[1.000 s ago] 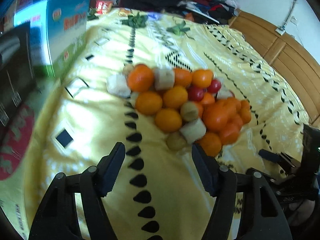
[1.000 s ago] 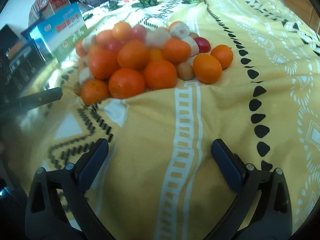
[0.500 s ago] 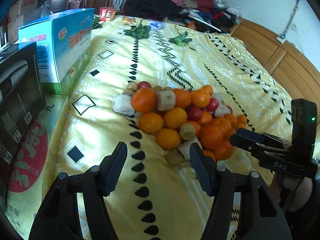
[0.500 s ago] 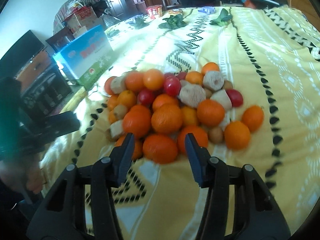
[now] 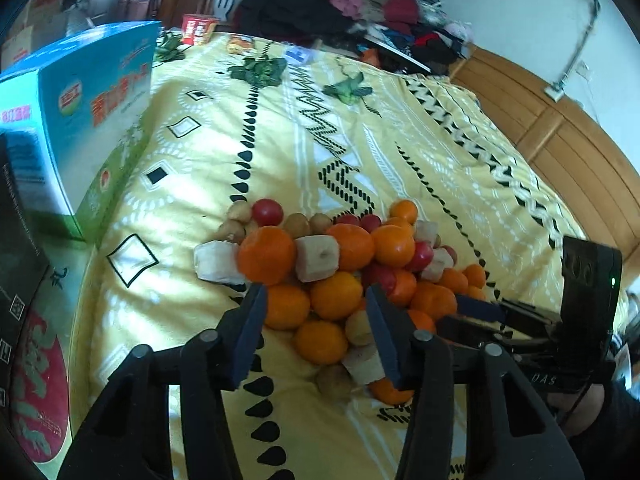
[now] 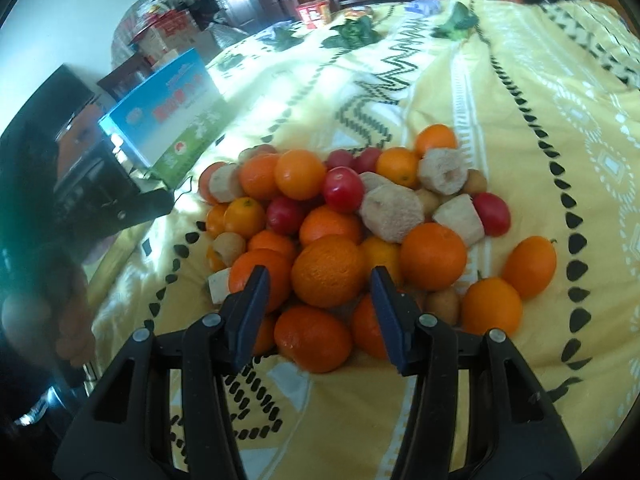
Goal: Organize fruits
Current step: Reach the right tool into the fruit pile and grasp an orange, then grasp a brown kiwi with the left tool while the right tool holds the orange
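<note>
A heap of fruit (image 5: 340,272) lies on the yellow patterned bedspread (image 5: 360,140): oranges, small red fruits, brown longan-like balls and pale cut chunks. My left gripper (image 5: 316,320) hovers at the heap's near edge. Its jaws are closing, and oranges show between the fingers, but the pads press on nothing. My right gripper (image 6: 318,308) stands half-narrowed over the other side of the heap (image 6: 340,220). A big orange (image 6: 328,270) lies just beyond its tips, ungripped. The right gripper (image 5: 476,310) also shows in the left wrist view, at the heap's right side.
A blue-green carton (image 5: 92,120) stands at the bed's left edge, with a black box (image 5: 16,240) beside it. Green leafy sprigs (image 5: 260,70) lie farther up the bed. Piled clothes (image 5: 360,12) sit at the far end. A wooden headboard (image 5: 560,140) runs along the right.
Both grippers' jaws have narrowed, the right one from wide open. The left gripper has risen and drawn back from the heap. The right gripper has come up to the heap.
</note>
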`<state>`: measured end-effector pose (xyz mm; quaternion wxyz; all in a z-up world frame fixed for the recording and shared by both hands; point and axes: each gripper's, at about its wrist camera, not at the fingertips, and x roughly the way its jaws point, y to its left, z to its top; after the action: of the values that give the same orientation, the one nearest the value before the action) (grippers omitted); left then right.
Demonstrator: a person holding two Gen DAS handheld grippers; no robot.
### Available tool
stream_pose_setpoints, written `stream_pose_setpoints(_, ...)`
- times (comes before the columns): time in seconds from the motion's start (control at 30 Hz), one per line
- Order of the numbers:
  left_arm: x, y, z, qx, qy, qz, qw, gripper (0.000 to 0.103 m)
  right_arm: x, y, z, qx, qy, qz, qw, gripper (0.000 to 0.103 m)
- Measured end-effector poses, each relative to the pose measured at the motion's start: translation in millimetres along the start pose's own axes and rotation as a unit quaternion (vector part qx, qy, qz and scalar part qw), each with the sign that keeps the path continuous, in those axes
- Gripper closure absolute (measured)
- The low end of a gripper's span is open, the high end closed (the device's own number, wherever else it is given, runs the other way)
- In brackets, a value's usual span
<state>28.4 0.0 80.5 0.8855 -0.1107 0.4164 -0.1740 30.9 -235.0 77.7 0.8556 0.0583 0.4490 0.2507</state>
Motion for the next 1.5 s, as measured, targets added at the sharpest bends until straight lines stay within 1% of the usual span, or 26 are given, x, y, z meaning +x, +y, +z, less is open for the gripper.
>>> stream_pose_setpoints(0.17,-6.4,7.2,-12.6,-0.015,0.005,-0.007,0.9999,0.051,-0.1,-9.2,-0.9,0.017,0.002,0.038,0.999,0.05)
stream_pose_setpoints(0.27,-7.8,9.5,-22.4,-0.023,0.012,-0.011,0.9996,0.051,2.6,-10.9,1.2,0.02,-0.001,0.044,0.999,0.048)
stream_pose_setpoints(0.37,-7.7,11.1,-30.0,-0.029,0.021,-0.015,0.9992,0.051,8.1,-17.5,4.7,0.035,-0.004,0.061,0.998,0.046)
stream_pose_setpoints(0.4,-8.3,10.7,-33.0,-0.028,0.024,-0.014,0.9992,0.051,9.4,-20.0,5.7,0.042,-0.002,0.065,0.997,0.048)
stream_pose_setpoints(0.43,-8.7,10.7,-35.0,-0.026,0.026,-0.014,0.9992,0.051,8.8,-20.8,6.3,0.045,-0.001,0.061,0.997,0.052)
stream_pose_setpoints(0.47,-9.2,10.5,-38.0,-0.025,0.03,-0.015,0.9991,0.051,8.1,-20.0,6.4,0.043,0.002,0.051,0.998,0.064)
stream_pose_setpoints(0.57,-11.8,7.3,-43.8,-0.014,0.034,-0.016,0.9992,0.051,-5.3,-17.0,0.1,0.047,-0.004,0.054,0.997,0.064)
stream_pose_setpoints(0.7,-11.9,2.3,-50.3,-0.003,0.043,-0.027,0.9987,0.051,-41.4,-3.2,-20.8,0.053,-0.027,0.068,0.996,0.064)
stream_pose_setpoints(0.77,-11.1,-2.6,-50.8,0.007,0.047,-0.035,0.9982,0.051,-51.1,5.6,-36.9,0.045,-0.023,0.051,0.997,0.064)
stream_pose_setpoints(0.8,-10.1,-6.8,-52.0,0.018,0.05,-0.04,0.9978,0.054,-54.1,8.4,-45.7,0.043,-0.017,0.043,0.998,0.064)
stream_pose_setpoints(0.9,-2.4,-14.4,-56.1,0.043,0.061,-0.038,0.9965,0.061,-54.8,12.6,-72.2,0.044,0.01,0.032,0.998,0.064)
stream_pose_setpoints(0.97,4.2,-13.5,-57.2,0.046,0.069,-0.037,0.9959,0.063,-52.3,13.6,-84.4,0.043,0.023,0.028,0.998,0.064)
stream_pose_setpoints(1.07,12.4,-15.7,-58.7,0.056,0.072,-0.032,0.9953,0.063,-51.0,15.4,-87.1,0.037,0.023,0.024,0.999,0.062)
stream_pose_setpoints(1.13,16.2,-19.0,-59.9,0.069,0.066,-0.02,0.9952,0.063,-50.7,20.5,-84.5,0.02,0.026,0.019,0.999,0.062)
stream_pose_setpoints(1.2,21.1,-19.5,-61.3,0.076,0.065,-0.011,0.9949,0.063,-49.3,27.0,-83.6,0.0,0.029,0.014,0.999,0.059)
stream_pose_setpoints(1.3,27.9,-21.0,-62.6,0.083,0.073,-0.015,0.9937,0.063,-45.4,33.5,-85.5,-0.022,0.034,-0.001,0.999,0.054)
stream_pose_setpoints(1.37,31.4,-24.0,-63.0,0.093,0.07,-0.012,0.9932,0.064,-43.5,33.8,-87.6,-0.023,0.035,-0.004,0.999,0.051)
stream_pose_setpoints(1.5,34.9,-22.8,-61.8,0.09,0.066,-0.011,0.9937,0.064,-40.3,35.7,-89.1,-0.027,0.042,-0.006,0.999,0.047)
